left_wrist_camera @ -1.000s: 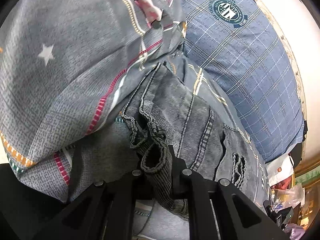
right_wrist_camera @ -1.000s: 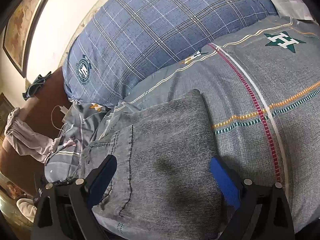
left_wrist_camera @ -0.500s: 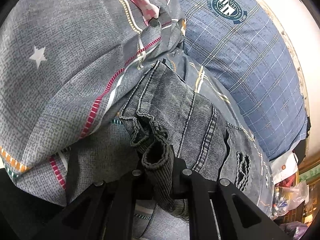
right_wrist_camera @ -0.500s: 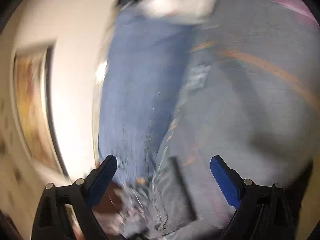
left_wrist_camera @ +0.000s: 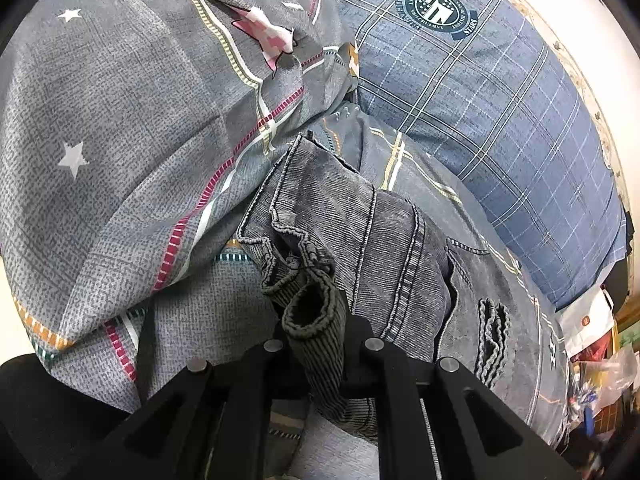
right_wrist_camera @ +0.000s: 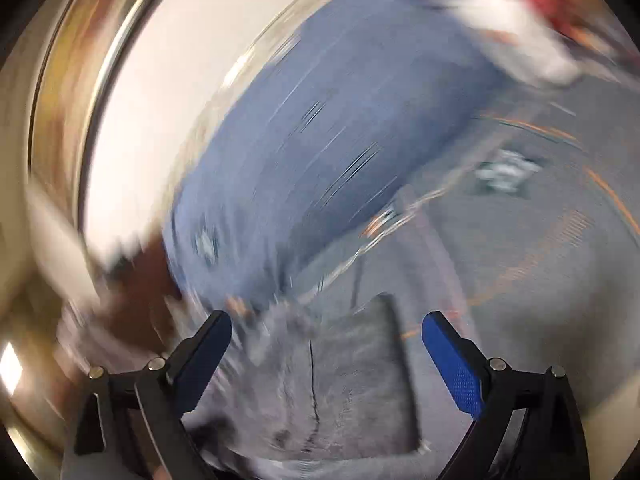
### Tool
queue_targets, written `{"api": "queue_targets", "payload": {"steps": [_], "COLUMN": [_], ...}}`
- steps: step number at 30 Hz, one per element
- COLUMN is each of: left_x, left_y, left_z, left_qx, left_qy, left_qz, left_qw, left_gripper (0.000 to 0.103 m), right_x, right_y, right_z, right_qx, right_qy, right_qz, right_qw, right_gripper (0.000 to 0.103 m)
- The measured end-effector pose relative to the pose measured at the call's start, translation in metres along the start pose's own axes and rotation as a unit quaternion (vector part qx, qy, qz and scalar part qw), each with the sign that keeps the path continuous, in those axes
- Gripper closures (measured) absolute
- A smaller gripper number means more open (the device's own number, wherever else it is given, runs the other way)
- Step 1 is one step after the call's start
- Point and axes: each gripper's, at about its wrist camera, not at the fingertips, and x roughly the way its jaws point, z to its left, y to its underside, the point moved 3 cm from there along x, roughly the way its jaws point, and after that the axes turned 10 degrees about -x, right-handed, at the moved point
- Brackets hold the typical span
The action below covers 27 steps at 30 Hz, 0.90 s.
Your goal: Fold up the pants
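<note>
The grey denim pants (left_wrist_camera: 384, 248) lie folded on the grey patterned bedspread (left_wrist_camera: 100, 152), with a ripped patch toward the right. My left gripper (left_wrist_camera: 316, 344) is shut on a bunched hem of the pants at the near edge. In the blurred right wrist view the pants (right_wrist_camera: 340, 380) lie below my right gripper (right_wrist_camera: 326, 344), which is open and empty, its blue pads (right_wrist_camera: 452, 360) wide apart above the cloth.
A blue plaid pillow (left_wrist_camera: 480, 92) lies behind the pants against a cream wall and also shows in the right wrist view (right_wrist_camera: 320, 152). Pinkish cloth lies at the top of the left wrist view. Bags and clutter (left_wrist_camera: 592, 360) sit at the right edge.
My right gripper has swung up and away from the pants, its view now motion-blurred. My left gripper keeps its hold and has shifted only slightly.
</note>
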Motion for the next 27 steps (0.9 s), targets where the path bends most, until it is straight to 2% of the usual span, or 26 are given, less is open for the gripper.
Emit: {"api": "queue_targets", "payload": {"steps": [4, 8, 12, 16, 23, 25, 27], "left_x": [0.002, 0.007, 0.010, 0.010, 0.010, 0.007, -0.003], "left_y": [-0.001, 0.000, -0.003, -0.007, -0.010, -0.012, -0.012], "left_z": [-0.002, -0.004, 0.002, 0.005, 0.016, 0.014, -0.002], "left_qx": [0.017, 0.030, 0.021, 0.001, -0.058, -0.066, -0.044], "left_qy": [-0.002, -0.002, 0.008, 0.018, 0.025, 0.017, 0.005], "left_qz": [-0.002, -0.005, 0.002, 0.013, 0.035, 0.039, 0.022], "left_qw": [0.9998, 0.9995, 0.9997, 0.9998, 0.9974, 0.9969, 0.9988], "left_gripper": [0.093, 0.093, 0.093, 0.093, 0.093, 0.094, 0.094], "right_x": [0.083, 0.127, 0.156, 0.158, 0.152, 0.148, 0.140], "right_y": [0.018, 0.042, 0.056, 0.057, 0.054, 0.053, 0.047], "right_z": [0.063, 0.077, 0.056, 0.038, 0.034, 0.036, 0.036], "right_qx": [-0.114, -0.162, -0.153, -0.117, -0.093, -0.088, -0.084], "right_qy": [0.008, 0.014, 0.020, 0.006, -0.019, -0.030, -0.035], "right_qz": [0.061, 0.089, 0.113, 0.117, 0.116, 0.112, 0.096], "right_qw": [0.992, 0.983, 0.982, 0.986, 0.989, 0.989, 0.991], "right_gripper": [0.005, 0.005, 0.005, 0.005, 0.005, 0.005, 0.005]}}
